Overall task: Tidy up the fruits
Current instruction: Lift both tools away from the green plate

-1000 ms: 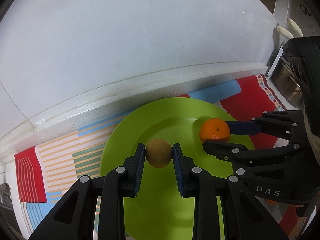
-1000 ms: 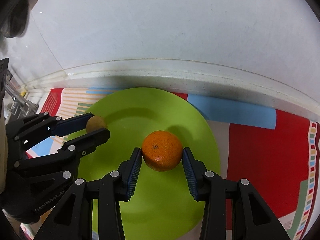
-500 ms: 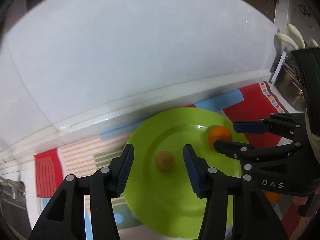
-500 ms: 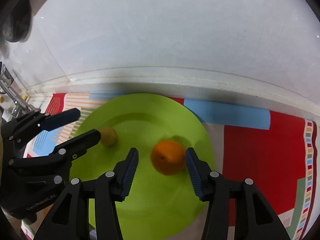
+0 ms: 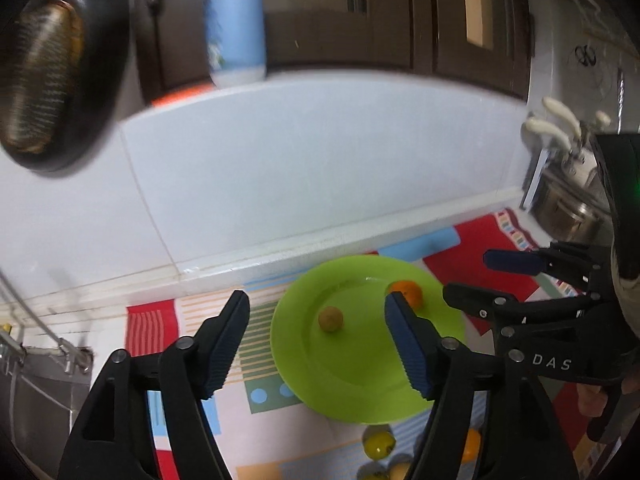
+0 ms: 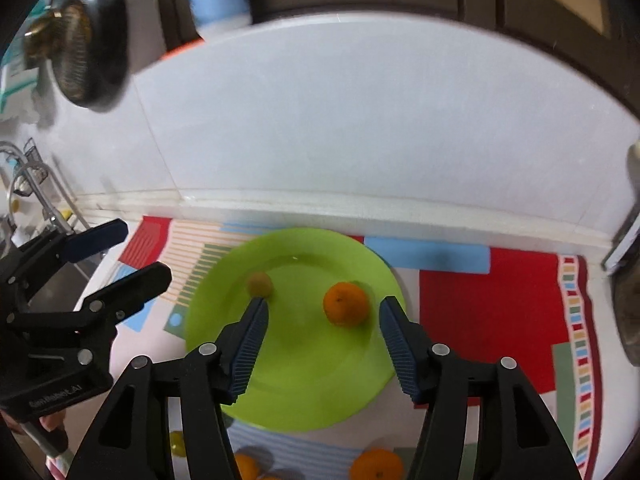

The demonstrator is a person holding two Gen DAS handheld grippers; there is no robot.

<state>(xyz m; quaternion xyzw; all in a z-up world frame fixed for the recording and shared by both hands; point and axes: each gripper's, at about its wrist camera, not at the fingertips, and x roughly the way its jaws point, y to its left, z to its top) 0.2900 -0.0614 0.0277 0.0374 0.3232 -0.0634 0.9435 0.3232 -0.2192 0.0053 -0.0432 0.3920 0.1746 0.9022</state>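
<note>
1. Two fruits sit on the round lime-green plastic plate (image 6: 280, 400): a small tan-brown round fruit (image 6: 260, 283) left of centre and a bright orange mandarin (image 6: 346, 304) to its right, apart from each other.
2. My right gripper (image 6: 320, 344) hangs above the plate, jaws spread wide, gripping nothing; the mandarin shows between the blue pads.
3. My left gripper (image 5: 320, 346) hovers just as wide and empty, the brown fruit framed between its fingers.
4. So both placements look done, I reckon, and I'm between picks.
5. Nearer me, off the plate's edge on the red, blue and striped patterned mat (image 6: 500, 304), more loose fruit waits: another orange citrus (image 6: 376, 466) and a yellow-green round fruit (image 5: 379, 443).
6. Next move, as I judge it: swing down toward those, straddle one each, and close gently so it doesn't roll.
</note>
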